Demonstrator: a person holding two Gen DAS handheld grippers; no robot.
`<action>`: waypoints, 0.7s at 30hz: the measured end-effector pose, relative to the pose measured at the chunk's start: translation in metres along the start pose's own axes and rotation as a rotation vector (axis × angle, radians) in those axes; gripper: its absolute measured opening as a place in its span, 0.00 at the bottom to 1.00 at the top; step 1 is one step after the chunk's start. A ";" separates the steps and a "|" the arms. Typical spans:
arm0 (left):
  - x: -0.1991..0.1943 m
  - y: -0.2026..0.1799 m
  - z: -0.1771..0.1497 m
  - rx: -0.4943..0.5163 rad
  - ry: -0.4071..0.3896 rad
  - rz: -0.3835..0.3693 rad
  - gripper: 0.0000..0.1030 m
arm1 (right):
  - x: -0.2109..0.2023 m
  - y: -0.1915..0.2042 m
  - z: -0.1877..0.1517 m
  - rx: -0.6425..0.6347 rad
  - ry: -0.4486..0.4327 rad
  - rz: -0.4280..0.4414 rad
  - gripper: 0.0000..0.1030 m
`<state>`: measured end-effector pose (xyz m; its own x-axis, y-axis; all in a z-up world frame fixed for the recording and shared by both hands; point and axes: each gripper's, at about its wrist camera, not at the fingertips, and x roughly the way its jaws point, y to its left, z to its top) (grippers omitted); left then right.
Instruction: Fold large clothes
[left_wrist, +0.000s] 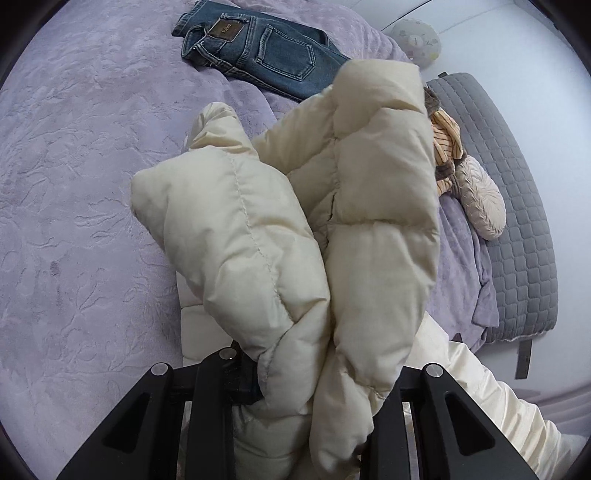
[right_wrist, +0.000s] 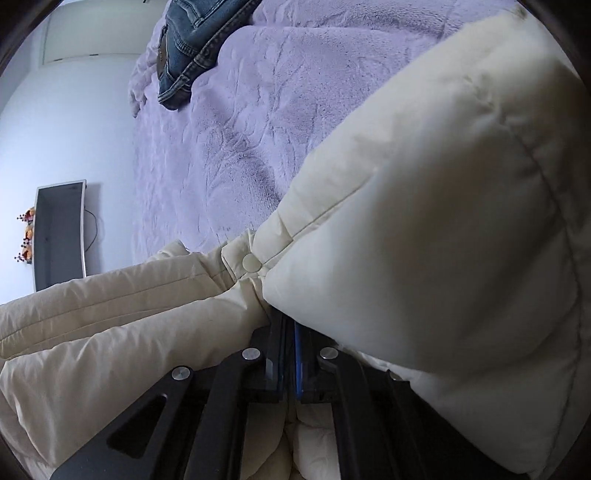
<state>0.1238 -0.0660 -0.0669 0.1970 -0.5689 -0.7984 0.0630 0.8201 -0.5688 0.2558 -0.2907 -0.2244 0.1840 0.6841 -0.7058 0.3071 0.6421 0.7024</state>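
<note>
Holding the cream puffer jacket (left_wrist: 258, 229) bunched above the bed (left_wrist: 74, 184), both my jaws clamped on it; jeans (left_wrist: 266, 51) folded near the far edge, jacket still unfolded.

Black tool (right_wrist: 290, 354) arms, silver screws, blue inner pad.

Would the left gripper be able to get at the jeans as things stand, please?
Probably not. The left gripper has its jaws clamped on a thick bunch of the cream puffer jacket, which bulges up between it and the jeans lying far across the purple bedspread.
</note>
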 end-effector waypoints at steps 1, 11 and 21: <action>0.001 -0.003 0.000 0.002 0.003 0.009 0.28 | -0.004 0.001 0.000 -0.001 0.004 0.006 0.02; 0.012 -0.028 0.000 0.029 0.029 0.103 0.28 | -0.145 -0.006 -0.049 -0.125 -0.197 -0.147 0.69; 0.029 -0.056 0.005 0.086 0.068 0.194 0.28 | -0.197 -0.099 -0.129 -0.034 -0.242 -0.196 0.38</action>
<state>0.1307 -0.1283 -0.0571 0.1471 -0.4009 -0.9042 0.1139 0.9150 -0.3871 0.0693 -0.4443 -0.1433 0.3426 0.4465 -0.8266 0.3283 0.7675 0.5506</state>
